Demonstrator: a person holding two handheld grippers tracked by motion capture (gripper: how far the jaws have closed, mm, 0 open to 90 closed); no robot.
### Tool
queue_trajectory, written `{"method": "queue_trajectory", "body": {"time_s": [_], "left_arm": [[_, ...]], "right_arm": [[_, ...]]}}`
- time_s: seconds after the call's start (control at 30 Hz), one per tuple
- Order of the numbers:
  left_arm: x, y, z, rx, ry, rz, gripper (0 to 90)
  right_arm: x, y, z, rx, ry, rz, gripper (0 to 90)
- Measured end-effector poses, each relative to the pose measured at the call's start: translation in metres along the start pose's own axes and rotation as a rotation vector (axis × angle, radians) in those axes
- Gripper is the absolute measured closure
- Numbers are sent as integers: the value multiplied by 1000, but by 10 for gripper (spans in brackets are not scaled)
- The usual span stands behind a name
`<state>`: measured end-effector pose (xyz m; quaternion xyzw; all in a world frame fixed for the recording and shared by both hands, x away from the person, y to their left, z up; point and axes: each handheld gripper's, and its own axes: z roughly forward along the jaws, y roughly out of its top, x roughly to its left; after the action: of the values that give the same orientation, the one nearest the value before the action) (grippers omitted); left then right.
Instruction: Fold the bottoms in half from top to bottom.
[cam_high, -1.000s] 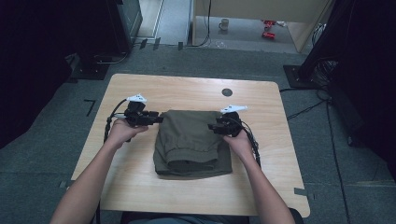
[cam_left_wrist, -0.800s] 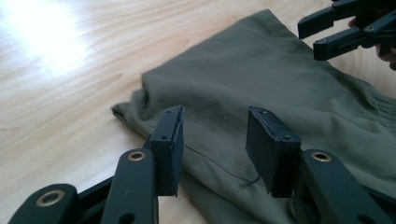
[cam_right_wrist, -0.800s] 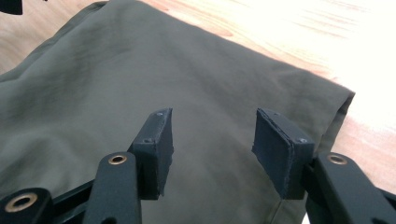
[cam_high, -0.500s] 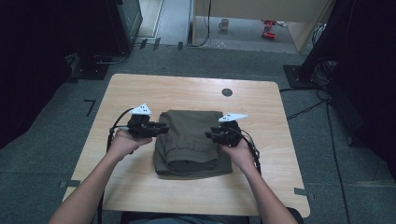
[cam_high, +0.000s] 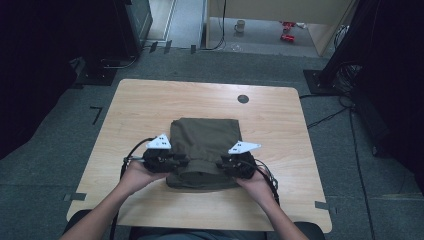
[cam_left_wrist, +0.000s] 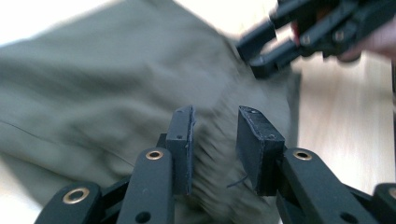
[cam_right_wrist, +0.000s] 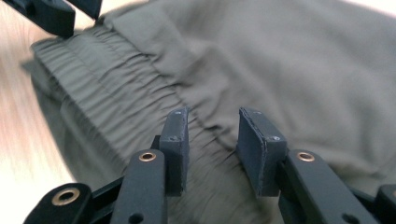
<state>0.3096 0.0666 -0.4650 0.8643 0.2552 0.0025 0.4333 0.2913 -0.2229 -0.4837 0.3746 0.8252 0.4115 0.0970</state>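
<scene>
Flanking the folded garment (cam_high: 204, 150) on the desk (cam_high: 140, 107), left tongs (cam_left_wrist: 215, 140) and right tongs (cam_right_wrist: 212, 140) hover spread over its gathered waistband, seemingly to pinch both ends.

We see the green cloth (cam_left_wrist: 107, 88) all smeared in the left gripper view. The other gripper (cam_left_wrist: 317, 28) is cut off at the top there. From above, the two hands cover the cloth's (cam_high: 205, 137) near corners.
</scene>
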Motion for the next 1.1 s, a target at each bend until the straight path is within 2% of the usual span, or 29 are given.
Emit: {"method": "queue_trajectory", "body": {"time_s": [0.07,0.2,0.3,0.4,0.63,0.8,0.87,0.9,1.03,1.07,1.1], "left_arm": [[-2,-5,4,26,13,19,675],[1,-10,13,72,26,13,689],[1,-13,19,92,53,50,701],[6,-12,22,68,62,41,705],[31,-4,29,30,82,-4,712],[48,1,33,13,72,-45,720],[51,3,34,10,76,-50,722],[55,5,35,5,95,-54,721],[65,11,38,3,109,-71,721],[70,13,40,-8,112,-87,721],[70,13,40,-8,112,-87,721]], "right_arm": [[4,-7,3,26,3,-25,632],[4,-12,9,40,7,-48,638],[2,-12,13,42,8,-45,643],[-1,-11,16,33,-7,-38,644],[-16,-1,28,-3,-49,-27,641],[-26,2,35,-34,-56,2,641],[-29,7,37,-14,-57,3,641],[-32,11,40,-14,-68,-7,639],[-40,17,46,-14,-64,5,638],[-46,21,49,-14,-63,22,637],[-48,23,51,-16,-62,32,637]]}}
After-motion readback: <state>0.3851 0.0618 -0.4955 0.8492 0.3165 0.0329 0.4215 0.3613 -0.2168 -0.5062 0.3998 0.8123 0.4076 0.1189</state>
